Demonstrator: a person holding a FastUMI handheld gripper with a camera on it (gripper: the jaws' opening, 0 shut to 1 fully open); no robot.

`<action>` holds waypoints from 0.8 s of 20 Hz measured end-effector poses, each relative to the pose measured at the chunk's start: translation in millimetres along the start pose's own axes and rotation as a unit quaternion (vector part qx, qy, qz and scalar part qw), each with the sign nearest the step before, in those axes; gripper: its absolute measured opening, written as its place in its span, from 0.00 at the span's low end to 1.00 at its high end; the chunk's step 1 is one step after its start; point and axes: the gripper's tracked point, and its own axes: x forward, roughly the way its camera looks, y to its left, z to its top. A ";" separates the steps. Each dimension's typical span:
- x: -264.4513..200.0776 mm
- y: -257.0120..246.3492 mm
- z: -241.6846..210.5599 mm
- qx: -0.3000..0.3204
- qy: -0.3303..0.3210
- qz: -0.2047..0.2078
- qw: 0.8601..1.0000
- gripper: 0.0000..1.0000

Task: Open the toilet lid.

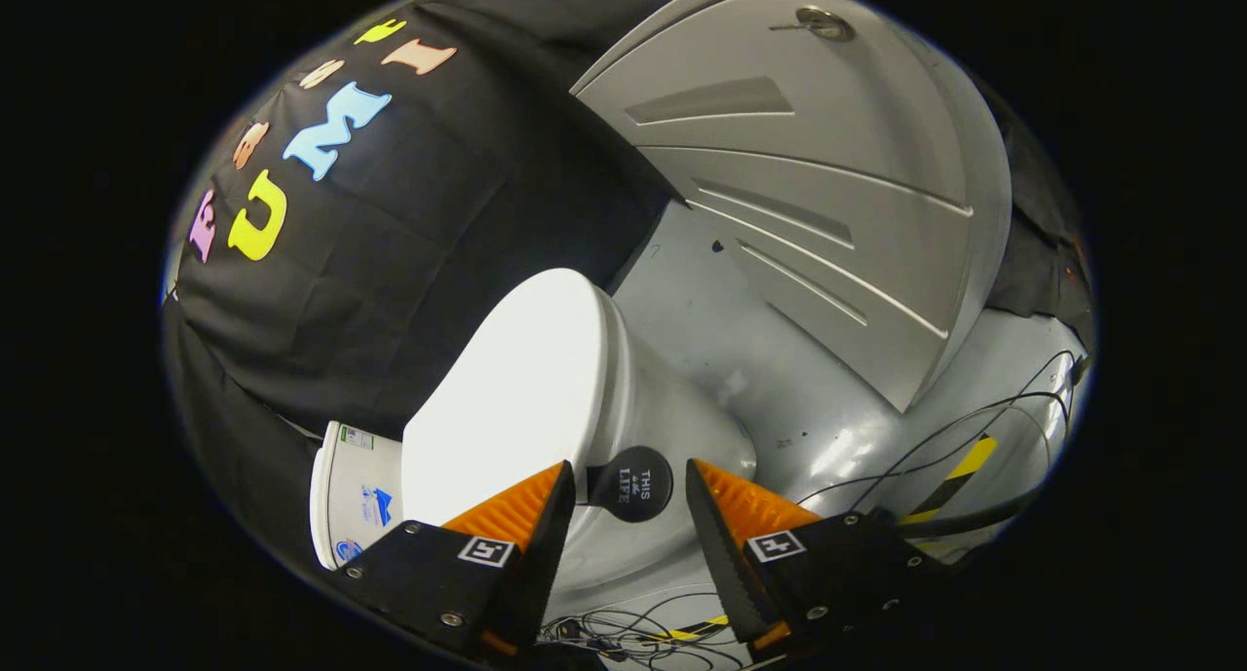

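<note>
A white toilet stands just ahead of my fingers, tilted in the view. Its lid (516,398) lies down flat on the bowl (672,437). A round black tab (633,483) sticks out from the lid's front edge. My gripper (628,501) is open, and the tab sits in the gap between the two fingertips without either one touching it. The cistern (356,491) with stickers shows at the far end of the lid.
A grey metal cabinet (809,184) with a key in its lock stands beyond the toilet. The floor (828,418) is shiny grey. Black cables (974,437) and a yellow-black striped tape (960,476) lie on it near my fingers.
</note>
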 end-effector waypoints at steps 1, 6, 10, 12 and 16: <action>2.5 -2.0 -3.4 0.005 0.006 -0.002 1.000 0.68; 3.7 -3.1 -2.7 0.013 0.007 -0.007 1.000 0.33; -0.3 -0.1 2.3 0.017 -0.006 -0.006 1.000 0.18; -1.7 2.1 4.0 0.027 -0.009 -0.007 1.000 0.12; -6.8 8.3 9.6 0.002 -0.020 -0.015 1.000 0.00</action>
